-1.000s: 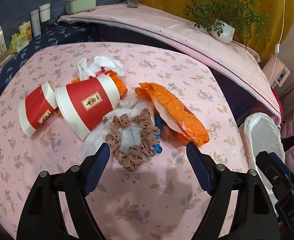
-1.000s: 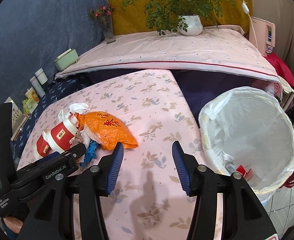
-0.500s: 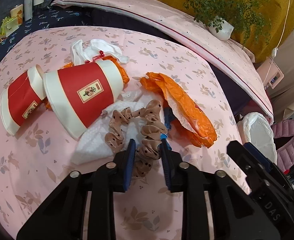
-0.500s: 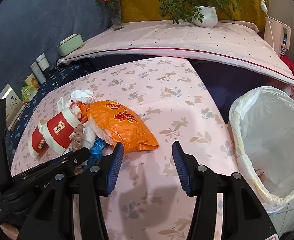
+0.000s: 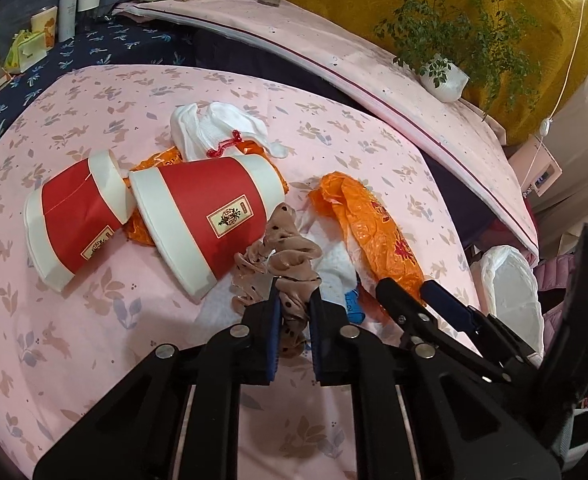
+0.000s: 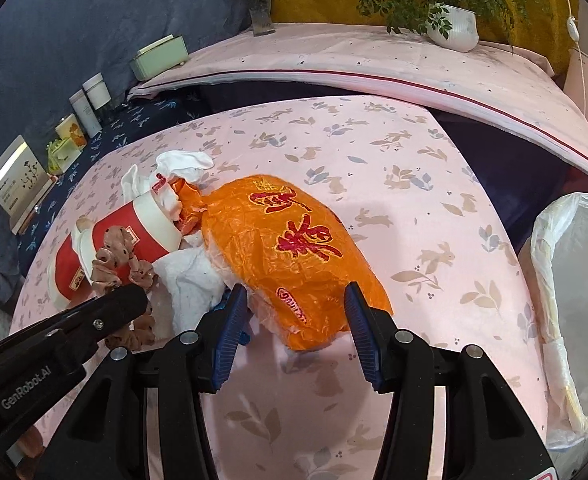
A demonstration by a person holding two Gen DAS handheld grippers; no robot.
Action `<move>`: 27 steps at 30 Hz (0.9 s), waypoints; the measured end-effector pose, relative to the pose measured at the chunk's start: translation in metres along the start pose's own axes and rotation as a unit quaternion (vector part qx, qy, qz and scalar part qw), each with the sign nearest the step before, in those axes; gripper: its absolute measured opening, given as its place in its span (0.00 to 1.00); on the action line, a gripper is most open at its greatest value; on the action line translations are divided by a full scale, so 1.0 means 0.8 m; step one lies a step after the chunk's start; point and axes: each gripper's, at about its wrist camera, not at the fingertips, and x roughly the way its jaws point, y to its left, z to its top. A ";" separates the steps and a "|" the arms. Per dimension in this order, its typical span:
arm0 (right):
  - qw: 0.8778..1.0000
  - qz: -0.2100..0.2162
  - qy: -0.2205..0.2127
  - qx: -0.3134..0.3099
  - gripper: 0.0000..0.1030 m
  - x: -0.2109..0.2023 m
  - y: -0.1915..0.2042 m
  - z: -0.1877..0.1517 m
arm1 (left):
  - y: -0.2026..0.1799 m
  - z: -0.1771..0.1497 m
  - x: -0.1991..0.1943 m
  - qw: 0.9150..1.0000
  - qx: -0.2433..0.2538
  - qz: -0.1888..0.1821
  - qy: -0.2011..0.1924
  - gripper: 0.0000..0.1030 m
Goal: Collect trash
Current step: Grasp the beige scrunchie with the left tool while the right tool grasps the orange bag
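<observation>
Trash point(image 5: 198, 216) on pink rabbit-print tablecloth point(image 5: 94, 320)

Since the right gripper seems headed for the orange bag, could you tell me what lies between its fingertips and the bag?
Nothing: in the right wrist view the right gripper stands open, already flanking the orange plastic bag's near end.

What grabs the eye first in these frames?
The orange plastic bag with red characters lies mid-table, just ahead of the open right gripper. Left of it lie two red-and-white paper cups on their sides. The left gripper is closing on a tan dotted scrunchie between its fingers.
</observation>
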 end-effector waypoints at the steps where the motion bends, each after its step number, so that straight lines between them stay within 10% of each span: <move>1: 1.000 -0.003 0.001 -0.001 0.48 0.003 0.000 0.000 | 0.001 0.000 0.001 1.000 0.000 0.001 0.001 0.11; 10: 1.000 -0.023 0.007 -0.018 0.46 0.026 -0.010 -0.002 | -0.002 -0.001 0.007 1.000 0.004 0.004 0.005 0.11; 14: 1.000 -0.020 0.005 -0.021 0.12 0.021 -0.013 0.001 | -0.010 -0.002 0.007 1.000 0.009 0.004 0.004 0.11; 27: 0.998 -0.005 -0.056 0.034 0.08 -0.066 -0.064 0.014 | -0.078 -0.001 -0.021 0.998 0.056 -0.016 -0.020 0.11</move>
